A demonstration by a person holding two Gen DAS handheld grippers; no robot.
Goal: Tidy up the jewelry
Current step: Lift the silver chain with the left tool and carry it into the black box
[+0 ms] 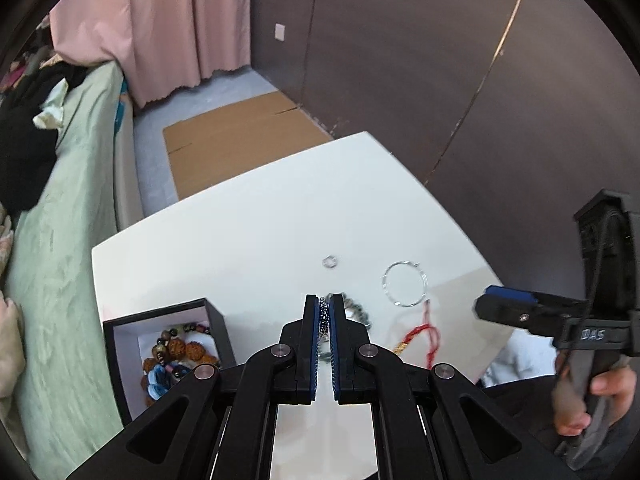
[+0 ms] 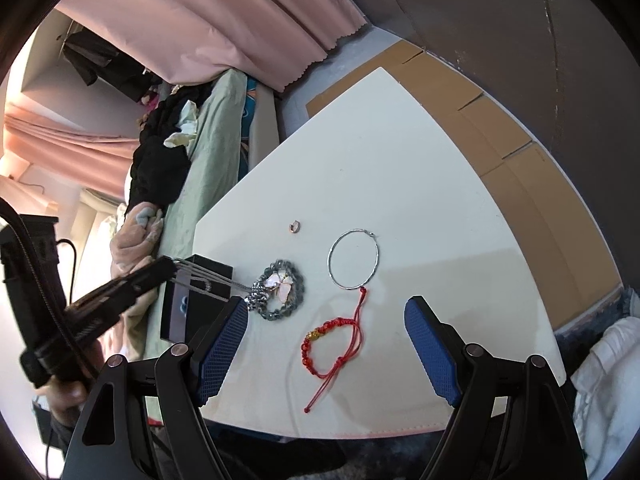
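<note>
My left gripper (image 1: 324, 311) is shut on a silver chain (image 1: 325, 316) that trails down to the white table (image 1: 260, 216); in the right wrist view the chain (image 2: 208, 278) stretches from the left gripper (image 2: 166, 266) to a heap (image 2: 258, 298) beside a grey bead bracelet with pink pendants (image 2: 282, 290). A black jewelry box (image 1: 168, 352) at the left holds several bead bracelets. A small ring (image 1: 330, 261), a thin silver bangle (image 1: 405, 283) and a red string bracelet (image 2: 334, 338) lie on the table. My right gripper (image 2: 326, 344) is open above the red bracelet.
A green-covered bed (image 1: 60, 260) with dark clothes runs along the table's left side. Flat cardboard (image 1: 240, 136) lies on the floor beyond the table. A dark wall (image 1: 440, 60) and pink curtain (image 1: 180, 20) stand behind.
</note>
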